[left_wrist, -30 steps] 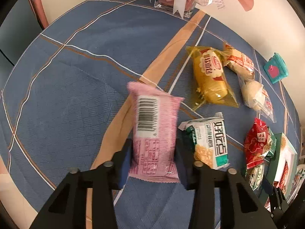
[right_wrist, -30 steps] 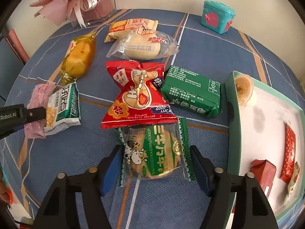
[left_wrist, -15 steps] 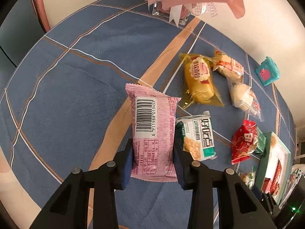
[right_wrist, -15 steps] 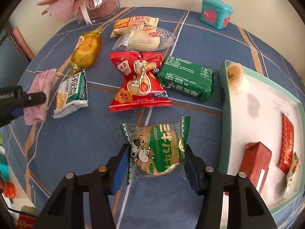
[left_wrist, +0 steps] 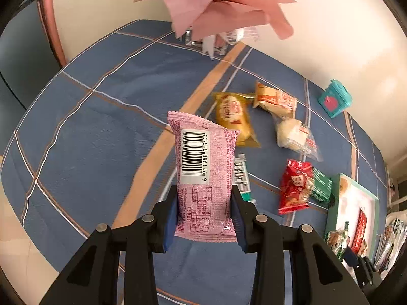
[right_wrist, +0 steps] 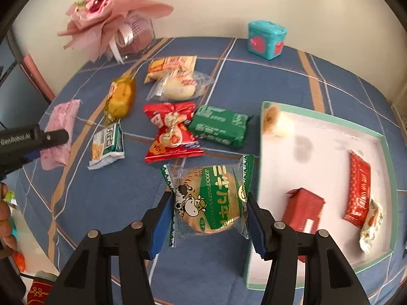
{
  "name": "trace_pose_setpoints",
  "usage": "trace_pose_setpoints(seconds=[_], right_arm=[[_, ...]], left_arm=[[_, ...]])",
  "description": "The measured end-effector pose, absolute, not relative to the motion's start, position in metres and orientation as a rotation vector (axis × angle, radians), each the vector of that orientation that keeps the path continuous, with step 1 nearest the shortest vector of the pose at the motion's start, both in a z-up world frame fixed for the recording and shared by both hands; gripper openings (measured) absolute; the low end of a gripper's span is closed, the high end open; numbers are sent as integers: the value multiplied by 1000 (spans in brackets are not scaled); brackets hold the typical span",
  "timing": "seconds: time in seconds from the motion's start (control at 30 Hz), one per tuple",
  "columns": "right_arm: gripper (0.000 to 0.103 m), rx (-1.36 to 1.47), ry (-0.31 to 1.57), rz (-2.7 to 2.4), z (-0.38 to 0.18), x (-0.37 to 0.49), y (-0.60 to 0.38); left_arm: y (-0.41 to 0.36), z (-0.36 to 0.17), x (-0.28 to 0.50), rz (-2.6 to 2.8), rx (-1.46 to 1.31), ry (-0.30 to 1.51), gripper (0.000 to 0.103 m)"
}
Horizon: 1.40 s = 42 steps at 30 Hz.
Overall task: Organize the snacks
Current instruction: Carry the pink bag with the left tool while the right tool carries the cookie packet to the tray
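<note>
My left gripper (left_wrist: 204,213) is shut on a pink snack packet (left_wrist: 203,157), barcode side up, held above the blue checked cloth. In the right wrist view my right gripper (right_wrist: 207,211) is shut on a clear-and-green biscuit packet (right_wrist: 216,198) with a cow on it, just left of the teal-rimmed white tray (right_wrist: 262,178). The tray holds a red box (right_wrist: 302,208), a red stick packet (right_wrist: 358,193) and a round cake (right_wrist: 272,119). On the cloth lie a red packet (right_wrist: 173,132), a green block (right_wrist: 221,124), a yellow cake (right_wrist: 120,96), a white bun (right_wrist: 178,89) and a green-white packet (right_wrist: 108,142).
A pink paper bouquet (right_wrist: 109,7) in a clear box stands at the back left by the wall. A teal box (right_wrist: 267,39) sits at the back. An orange packet (right_wrist: 170,64) lies behind the bun. A person's hand (right_wrist: 5,218) shows at the left edge.
Both grippers have risen with their packets. The right jaws have pressed in on the green biscuit packet and carried it right, toward the tray's edge.
</note>
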State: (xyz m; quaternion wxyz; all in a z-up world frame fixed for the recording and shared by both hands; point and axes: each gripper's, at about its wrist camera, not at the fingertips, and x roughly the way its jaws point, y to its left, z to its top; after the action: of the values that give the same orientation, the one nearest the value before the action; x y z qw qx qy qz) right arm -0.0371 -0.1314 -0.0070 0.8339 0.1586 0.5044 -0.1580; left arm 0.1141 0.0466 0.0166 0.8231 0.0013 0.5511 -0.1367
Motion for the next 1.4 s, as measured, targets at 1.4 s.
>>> trace_pose_setpoints(seconds=[1.4], right_arm=[[58, 634, 913, -647, -3, -144, -319]], left_arm=[[-212, 3, -17, -715, 397, 1061, 40]])
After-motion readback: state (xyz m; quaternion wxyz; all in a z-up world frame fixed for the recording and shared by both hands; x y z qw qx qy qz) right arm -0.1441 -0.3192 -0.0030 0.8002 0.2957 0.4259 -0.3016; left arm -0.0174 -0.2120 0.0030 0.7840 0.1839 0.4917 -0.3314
